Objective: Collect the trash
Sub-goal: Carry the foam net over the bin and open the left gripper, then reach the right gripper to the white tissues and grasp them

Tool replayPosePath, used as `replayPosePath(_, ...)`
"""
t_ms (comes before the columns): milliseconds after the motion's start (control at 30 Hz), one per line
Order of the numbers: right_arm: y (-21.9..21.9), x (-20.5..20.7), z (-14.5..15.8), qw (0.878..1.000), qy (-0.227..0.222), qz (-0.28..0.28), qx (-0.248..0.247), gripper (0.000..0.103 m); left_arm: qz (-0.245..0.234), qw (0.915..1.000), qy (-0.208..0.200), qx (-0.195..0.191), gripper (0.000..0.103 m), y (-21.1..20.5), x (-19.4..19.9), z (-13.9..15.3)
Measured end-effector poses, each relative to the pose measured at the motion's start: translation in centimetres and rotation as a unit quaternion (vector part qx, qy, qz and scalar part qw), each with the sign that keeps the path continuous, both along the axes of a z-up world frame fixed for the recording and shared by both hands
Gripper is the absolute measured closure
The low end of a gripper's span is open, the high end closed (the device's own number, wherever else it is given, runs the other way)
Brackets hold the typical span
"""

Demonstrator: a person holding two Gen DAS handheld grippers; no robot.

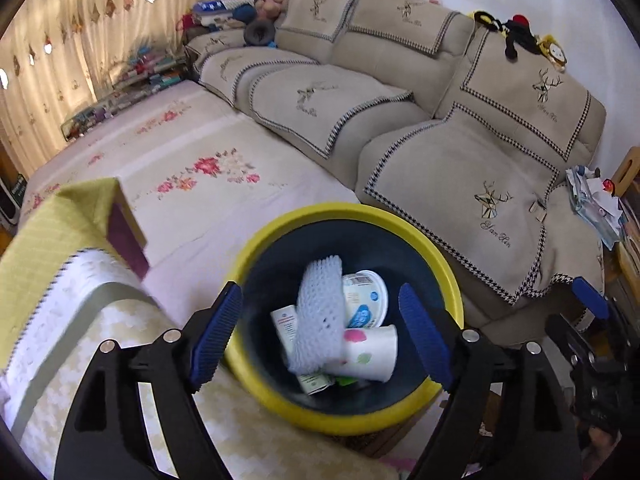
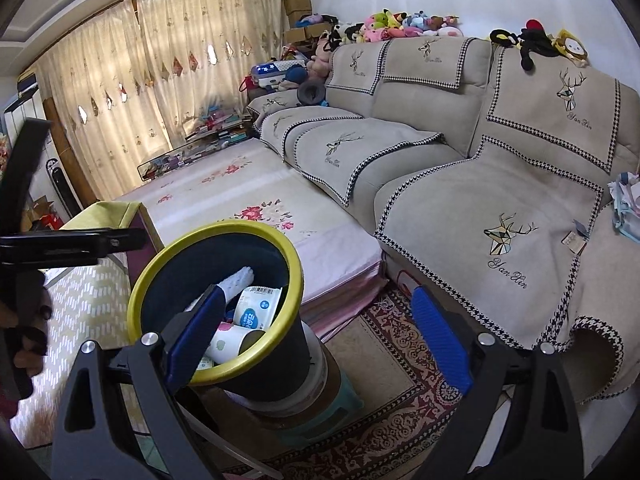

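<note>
A dark trash bin with a yellow rim (image 1: pixel 348 210) stands right below my left gripper (image 1: pixel 320 292), which is open with nothing between its blue pads. Inside the bin lie a white foam net (image 1: pixel 320 320), a round white tub (image 1: pixel 366 296), a dotted paper cup (image 1: pixel 372 352) and a small carton (image 1: pixel 286 328). The right wrist view shows the same bin (image 2: pixel 216 226) at lower left, with the tub (image 2: pixel 256 308) and the cup (image 2: pixel 232 340) inside. My right gripper (image 2: pixel 318 294) is open and empty, to the right of the bin, over the rug.
A beige sofa (image 1: pixel 460 160) with deer-print covers fills the right. A flowered mat (image 1: pixel 192 152) lies in front of it. A cloth-covered table (image 1: pixel 60 240) is at left. Crumpled papers (image 1: pixel 596 204) sit on the sofa arm. The bin rests on a stool (image 2: pixel 320 400) on a patterned rug (image 2: pixel 400 400).
</note>
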State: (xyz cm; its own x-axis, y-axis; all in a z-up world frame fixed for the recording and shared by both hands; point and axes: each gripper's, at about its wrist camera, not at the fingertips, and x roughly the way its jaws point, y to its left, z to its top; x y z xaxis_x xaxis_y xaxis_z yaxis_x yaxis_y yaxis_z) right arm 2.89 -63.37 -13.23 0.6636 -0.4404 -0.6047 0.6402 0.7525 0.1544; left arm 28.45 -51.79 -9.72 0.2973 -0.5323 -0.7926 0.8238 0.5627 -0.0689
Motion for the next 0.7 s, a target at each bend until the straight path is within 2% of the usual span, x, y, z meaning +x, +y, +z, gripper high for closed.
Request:
replayPosePath(167,0.8,0.7,0.1,1.0,0.007,0.012,0.0,0.014,0.034,0.9985,-0.04,-0.017,0.014,6.9,-0.7,2.5)
replayPosePath(300,2.6,2.3,0.2,0.999,0.015,0.043,-0.002,0.014,0.084,0.9947,-0.042,-0.043,0.011,14.5,-0.7,3.4)
replayPosePath(400,4.7,3.9,0.3,0.997,0.025,0.073,-0.01,0.014,0.136,0.9884,-0.034,-0.06,0.011,21.5,-0.1,3.4)
replayPosePath(533,7.6,6.1,0.9,0.993,0.033,0.11,-0.02,0.014,0.215,0.9724,-0.052,-0.074,0.011,31.6,0.6,3.3)
replayPosePath(700,12.0,9.8,1.6,0.984,0.041,0.17,-0.023,0.014,0.292,0.9503,-0.093,-0.055,0.01,41.9,0.8,2.4)
